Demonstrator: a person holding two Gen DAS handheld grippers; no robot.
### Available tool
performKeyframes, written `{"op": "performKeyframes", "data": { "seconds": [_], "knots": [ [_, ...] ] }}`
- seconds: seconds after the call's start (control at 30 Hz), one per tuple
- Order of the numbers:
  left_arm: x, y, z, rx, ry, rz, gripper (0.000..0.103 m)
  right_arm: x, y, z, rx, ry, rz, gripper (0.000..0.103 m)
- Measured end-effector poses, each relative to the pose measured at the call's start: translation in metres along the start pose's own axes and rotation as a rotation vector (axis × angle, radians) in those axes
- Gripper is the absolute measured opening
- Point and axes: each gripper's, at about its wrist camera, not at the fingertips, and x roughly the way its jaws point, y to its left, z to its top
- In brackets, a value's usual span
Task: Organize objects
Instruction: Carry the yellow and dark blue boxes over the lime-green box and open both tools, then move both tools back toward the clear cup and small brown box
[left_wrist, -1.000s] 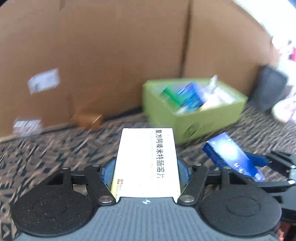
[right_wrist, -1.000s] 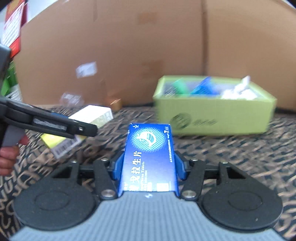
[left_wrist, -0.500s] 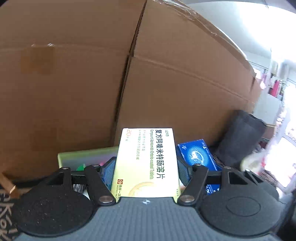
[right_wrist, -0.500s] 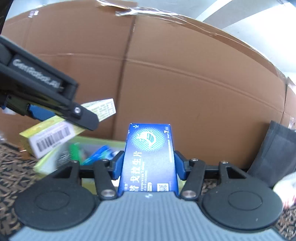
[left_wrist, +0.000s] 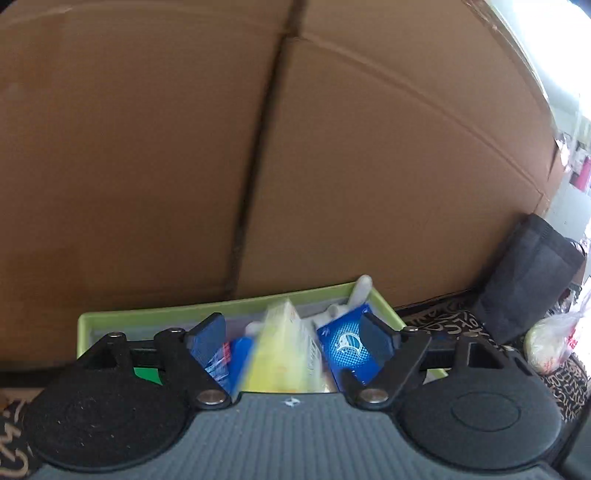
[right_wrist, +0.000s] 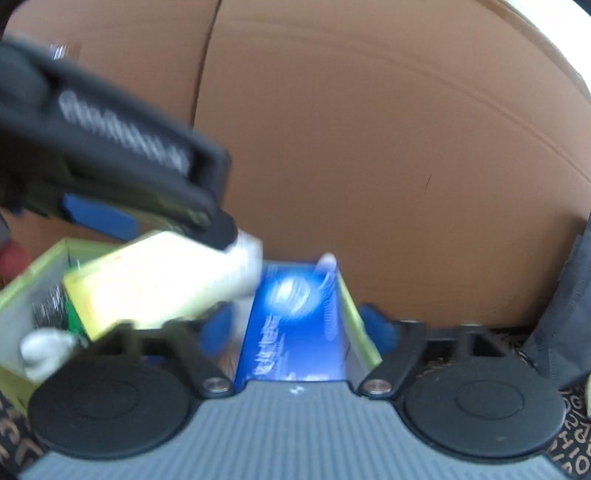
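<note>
Holding both grippers over the green box (left_wrist: 229, 309), we see our left gripper (left_wrist: 291, 332) with its jaws spread, just having opened; the yellow medicine carton (left_wrist: 282, 354) sits blurred between the pads, touching neither, over the box's contents. Our right gripper (right_wrist: 299, 325) has likewise just been opening, and the blue medicine carton (right_wrist: 295, 328) lies loose between its parted pads, tipped into the box by its right wall. Inside the box near the yellow carton lie another blue carton (left_wrist: 349, 343) and something white (left_wrist: 360, 291). Behind the box stands a cardboard wall (left_wrist: 369, 166); right of the box rests a black bag (left_wrist: 528, 277).
</note>
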Motion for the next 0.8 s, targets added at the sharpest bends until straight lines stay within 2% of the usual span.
{"op": "performKeyframes", "data": {
  "seconds": [0.07, 0.1, 0.17, 0.3, 0.43, 0.6, 0.7, 0.8],
  "knots": [
    [-0.013, 0.008, -0.008, 0.004, -0.023, -0.023, 0.085, -0.021, 0.001, -0.010, 0.015, -0.065, -0.044, 0.094],
    [-0.018, 0.008, -0.011, 0.008, -0.038, -0.022, 0.088, -0.031, 0.001, -0.014, 0.031, -0.093, -0.056, 0.102],
    [-0.030, 0.011, -0.019, 0.019, -0.057, -0.003, 0.088, -0.052, 0.002, -0.020, 0.065, -0.138, -0.052, 0.103],
    [-0.060, 0.018, -0.036, 0.023, -0.081, 0.016, 0.089, -0.084, 0.006, -0.027, 0.111, -0.153, -0.018, 0.103],
    [-0.098, 0.031, -0.062, -0.016, -0.080, 0.021, 0.091, -0.117, 0.020, -0.035, 0.106, -0.136, 0.044, 0.103],
    [-0.144, 0.061, -0.091, -0.053, -0.071, 0.080, 0.092, -0.147, 0.047, -0.045, 0.095, -0.080, 0.154, 0.103],
    [-0.166, 0.083, -0.108, -0.103, -0.045, 0.125, 0.093, -0.151, 0.082, -0.051, 0.066, -0.037, 0.220, 0.103],
    [-0.178, 0.111, -0.123, -0.167, -0.010, 0.205, 0.093, -0.149, 0.107, -0.057, 0.042, 0.013, 0.290, 0.103]
  ]
}}
